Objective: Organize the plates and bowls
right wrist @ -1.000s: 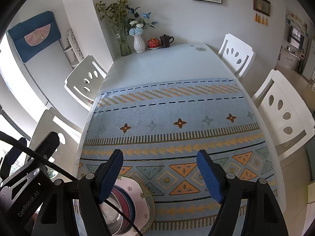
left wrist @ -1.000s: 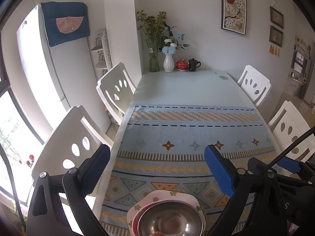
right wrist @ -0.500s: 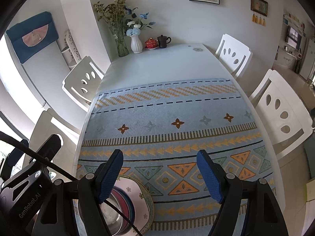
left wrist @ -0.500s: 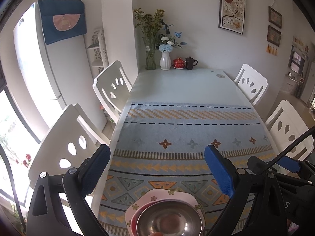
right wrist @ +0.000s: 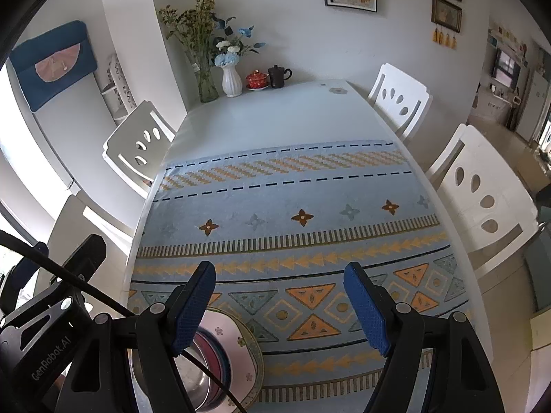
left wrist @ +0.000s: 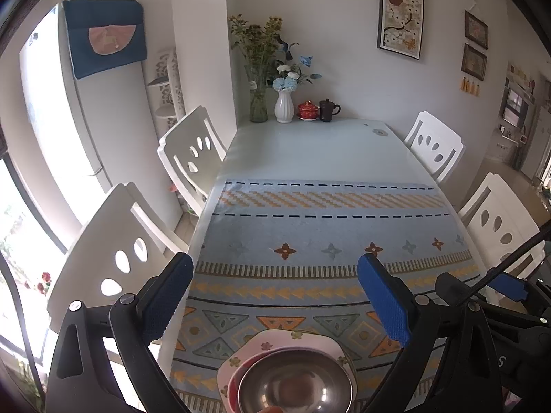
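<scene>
A stack of dishes sits at the near edge of the table. It is a white floral plate (left wrist: pixel 275 342) with a pink bowl (left wrist: pixel 236 383) and a steel bowl (left wrist: pixel 296 385) nested on top. My left gripper (left wrist: pixel 273 272) hovers just above and behind the stack, open, with nothing between its blue pads (left wrist: pixel 382 304). In the right wrist view the floral plate (right wrist: pixel 241 339) and the steel bowl (right wrist: pixel 196 383) lie at the lower left, partly behind the left finger. My right gripper (right wrist: pixel 277 275) stands open over the patterned mat, to the right of the stack.
A blue and orange patterned mat (left wrist: pixel 327 241) covers the near half of the white table (left wrist: pixel 310 151). Two flower vases (left wrist: pixel 284 106), a red lidded cup (left wrist: pixel 307 110) and a dark mug (left wrist: pixel 327 110) stand at the far end. White chairs (right wrist: pixel 482 199) line both sides.
</scene>
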`<state>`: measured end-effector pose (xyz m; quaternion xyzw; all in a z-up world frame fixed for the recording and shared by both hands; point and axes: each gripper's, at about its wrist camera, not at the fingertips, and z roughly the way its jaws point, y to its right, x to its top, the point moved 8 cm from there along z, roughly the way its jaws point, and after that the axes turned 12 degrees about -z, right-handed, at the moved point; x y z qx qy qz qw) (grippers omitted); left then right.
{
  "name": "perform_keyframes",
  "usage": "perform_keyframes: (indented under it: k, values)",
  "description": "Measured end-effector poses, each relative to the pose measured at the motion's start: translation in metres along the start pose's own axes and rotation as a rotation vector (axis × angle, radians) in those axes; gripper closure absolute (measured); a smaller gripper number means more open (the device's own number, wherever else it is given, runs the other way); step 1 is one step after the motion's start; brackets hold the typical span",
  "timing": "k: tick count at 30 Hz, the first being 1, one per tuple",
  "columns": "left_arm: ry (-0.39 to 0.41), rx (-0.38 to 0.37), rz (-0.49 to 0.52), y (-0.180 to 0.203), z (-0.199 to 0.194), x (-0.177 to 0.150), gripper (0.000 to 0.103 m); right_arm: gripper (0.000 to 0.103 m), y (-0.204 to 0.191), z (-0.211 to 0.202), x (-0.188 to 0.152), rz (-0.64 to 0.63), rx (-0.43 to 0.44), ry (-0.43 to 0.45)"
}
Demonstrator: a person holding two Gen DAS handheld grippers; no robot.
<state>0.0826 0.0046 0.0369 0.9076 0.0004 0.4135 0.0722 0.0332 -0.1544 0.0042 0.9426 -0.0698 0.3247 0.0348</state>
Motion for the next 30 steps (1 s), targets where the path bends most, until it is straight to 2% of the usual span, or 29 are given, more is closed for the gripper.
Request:
perform_keyframes:
  k: [24, 30]
  values:
    - [-0.010, -0.011, 0.017, -0.014, -0.016, -0.012, 0.007, 0.028, -0.013, -0.016, -0.022, 0.024, -0.009, -0.009]
    - [0.037, -0.002, 0.019, -0.022, -0.028, -0.018, 0.006, 0.028, -0.021, -0.025, -0.033, 0.016, -0.003, -0.004]
